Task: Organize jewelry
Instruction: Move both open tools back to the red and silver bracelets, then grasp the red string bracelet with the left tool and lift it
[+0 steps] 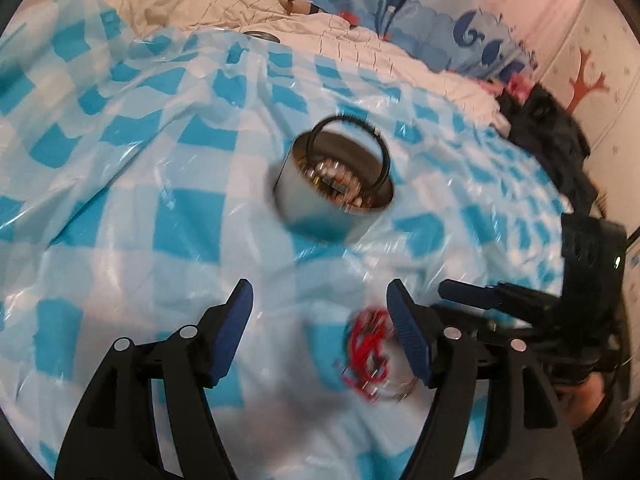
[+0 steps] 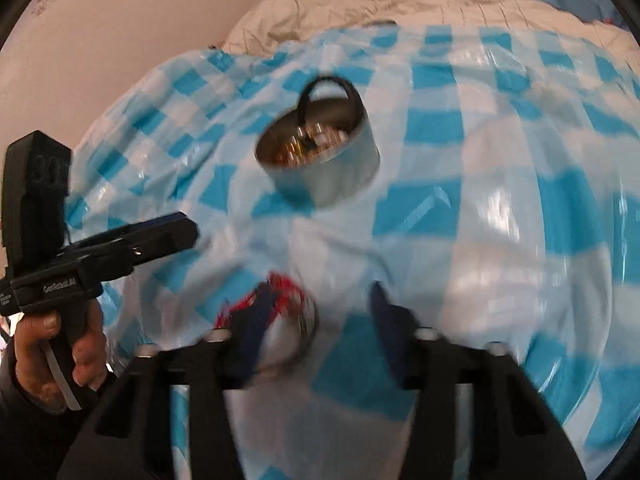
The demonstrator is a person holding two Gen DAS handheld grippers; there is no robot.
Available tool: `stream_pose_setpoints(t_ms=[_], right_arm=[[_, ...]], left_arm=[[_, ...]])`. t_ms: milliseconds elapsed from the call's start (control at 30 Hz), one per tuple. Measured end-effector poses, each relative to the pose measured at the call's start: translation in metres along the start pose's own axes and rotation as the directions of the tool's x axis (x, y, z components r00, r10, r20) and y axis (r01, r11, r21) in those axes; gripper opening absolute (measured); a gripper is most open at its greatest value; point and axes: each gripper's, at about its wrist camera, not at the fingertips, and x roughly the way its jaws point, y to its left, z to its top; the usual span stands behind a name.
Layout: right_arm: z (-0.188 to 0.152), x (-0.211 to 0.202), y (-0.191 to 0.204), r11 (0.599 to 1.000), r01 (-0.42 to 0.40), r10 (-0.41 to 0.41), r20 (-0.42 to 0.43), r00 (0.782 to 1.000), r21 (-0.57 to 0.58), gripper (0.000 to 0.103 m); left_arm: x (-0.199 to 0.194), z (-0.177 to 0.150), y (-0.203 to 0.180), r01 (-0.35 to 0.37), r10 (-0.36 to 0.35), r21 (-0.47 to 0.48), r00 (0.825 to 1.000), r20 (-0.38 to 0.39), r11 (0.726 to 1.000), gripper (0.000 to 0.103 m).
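Left tool gapes empty beside the red bracelet

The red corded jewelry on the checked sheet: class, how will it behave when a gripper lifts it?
The red jewelry looks like tangled cord, so it will probably dangle limply. Its loose loops may snag on a finger. It seems light, and the glossy sheet may let it slide if pushed.

light: soft, even, indoor | glare: white sheen on my checkered plastic sheet | blur: motion smear, both views | edges: fisheye-curved, dark corners
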Motion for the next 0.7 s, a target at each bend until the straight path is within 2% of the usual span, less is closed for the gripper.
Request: stream_pose_setpoints(t_ms=[100, 167, 300, 367, 433, 600, 700], right_arm=[[-0.006, 0.011, 0.003, 0.999, 0.031, -0.032, -0.034, 0.999, -0.029, 0.027], [-0.006, 0.015, 0.006, 0.998, 0.038, -0.039, -0.031, 0.999, -0.043, 0.025], [-0.009, 0.020, 0.014, 0.993, 0.065, -0.070, -0.046, 0.996, -0.103, 0.019], [-0.011, 0.020, 0.016, 0.991, 0.062, -0.069, -0.055, 0.996, -0.120, 0.011], [-0.014, 0.019, 0.022, 0.980, 0.103, -0.114, -0.053, 0.992, -0.169, 0.003], [-0.014, 0.004, 0.026, 0.971, 0.152, -0.150, 0.027, 0.988, -0.183, 0.003], [-0.011, -0.003, 0.027, 0.968, 0.168, -0.160, 0.058, 0.985, -0.188, 0.003]], left_arm=[[0.003, -0.009, -0.001, -0.019, 0.021, 0.058, 0.999, -0.025, 0.998, 0.067], [0.001, -0.013, -0.001, -0.033, 0.035, 0.080, 0.999, -0.024, 0.996, 0.067], [0.002, -0.015, -0.006, -0.025, 0.028, 0.115, 0.999, -0.028, 0.993, 0.067], [0.003, -0.018, -0.010, -0.017, 0.023, 0.142, 0.999, -0.042, 0.990, 0.067], [0.006, -0.021, -0.016, 0.010, 0.000, 0.166, 0.998, -0.058, 0.986, 0.068], [0.011, -0.029, -0.036, 0.043, -0.030, 0.245, 0.998, -0.058, 0.969, 0.078], [0.018, -0.033, -0.045, 0.063, -0.046, 0.264, 0.997, -0.069, 0.962, 0.078]])
